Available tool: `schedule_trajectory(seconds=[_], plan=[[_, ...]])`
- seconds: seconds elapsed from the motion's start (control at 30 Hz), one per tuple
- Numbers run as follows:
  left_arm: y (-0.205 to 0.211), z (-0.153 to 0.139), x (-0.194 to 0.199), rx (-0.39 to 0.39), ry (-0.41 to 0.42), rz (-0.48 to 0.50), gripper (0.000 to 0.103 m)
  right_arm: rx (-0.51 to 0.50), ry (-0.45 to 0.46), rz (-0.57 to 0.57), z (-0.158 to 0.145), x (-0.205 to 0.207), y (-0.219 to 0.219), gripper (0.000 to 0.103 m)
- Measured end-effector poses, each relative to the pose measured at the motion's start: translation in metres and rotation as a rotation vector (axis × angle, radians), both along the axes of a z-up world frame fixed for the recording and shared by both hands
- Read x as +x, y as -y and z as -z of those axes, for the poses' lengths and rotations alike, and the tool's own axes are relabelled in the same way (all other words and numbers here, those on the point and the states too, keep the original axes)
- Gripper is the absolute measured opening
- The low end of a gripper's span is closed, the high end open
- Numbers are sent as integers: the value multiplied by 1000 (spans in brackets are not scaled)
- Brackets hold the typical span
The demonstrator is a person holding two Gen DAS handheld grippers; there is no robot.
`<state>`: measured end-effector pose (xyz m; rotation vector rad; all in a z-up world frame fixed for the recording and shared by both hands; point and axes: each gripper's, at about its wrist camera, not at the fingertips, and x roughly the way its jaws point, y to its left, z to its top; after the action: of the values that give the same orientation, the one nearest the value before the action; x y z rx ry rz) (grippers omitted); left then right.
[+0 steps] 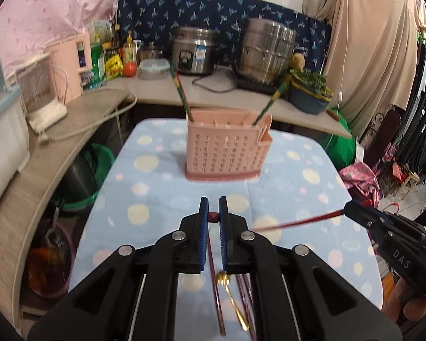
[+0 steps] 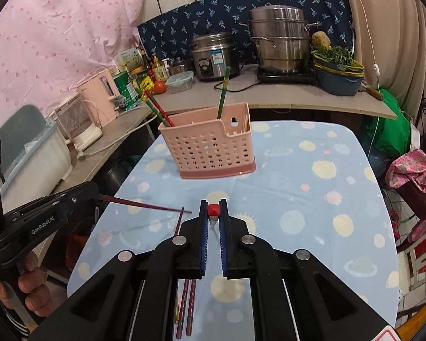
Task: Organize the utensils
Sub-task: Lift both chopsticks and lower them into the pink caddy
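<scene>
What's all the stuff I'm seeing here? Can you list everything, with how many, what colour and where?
Utensil basket: one, pink, standing at the far end of the cloth.
Green chopsticks: at least two, upright in the basket.
Dark red chopsticks: a few, lying on the near cloth; one more held in each gripper.
Gold spoon: one, lying beside those chopsticks.
Tablecloth: one, light blue with pale spots.
Rice cooker: one, silver, on the back counter.
Steamer pot: one, steel, right of the cooker.
Basin of greens: one, dark blue, far right of counter.
Left hand-held gripper: black, closed on a red-tipped chopstick.
Right hand-held gripper: black, closed on another.
</scene>
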<state>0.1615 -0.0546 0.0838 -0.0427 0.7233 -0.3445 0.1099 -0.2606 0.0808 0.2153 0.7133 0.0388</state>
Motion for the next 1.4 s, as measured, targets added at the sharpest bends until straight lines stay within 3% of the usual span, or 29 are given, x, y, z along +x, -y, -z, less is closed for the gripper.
schedule_trajectory(seconds=[0.27, 0.73, 1.0, 1.4], plan=[[11, -53, 41, -38, 91, -4, 7, 27, 76, 14, -35, 31, 18, 7], [20, -152, 109, -125, 278, -58, 7, 43, 295, 32, -133, 112, 32, 7], [27, -155, 152, -99, 308, -96, 7, 27, 303, 38, -139, 165, 29, 7], [29, -110, 197, -67, 226, -111, 7, 28, 179, 30, -85, 219, 24, 7]])
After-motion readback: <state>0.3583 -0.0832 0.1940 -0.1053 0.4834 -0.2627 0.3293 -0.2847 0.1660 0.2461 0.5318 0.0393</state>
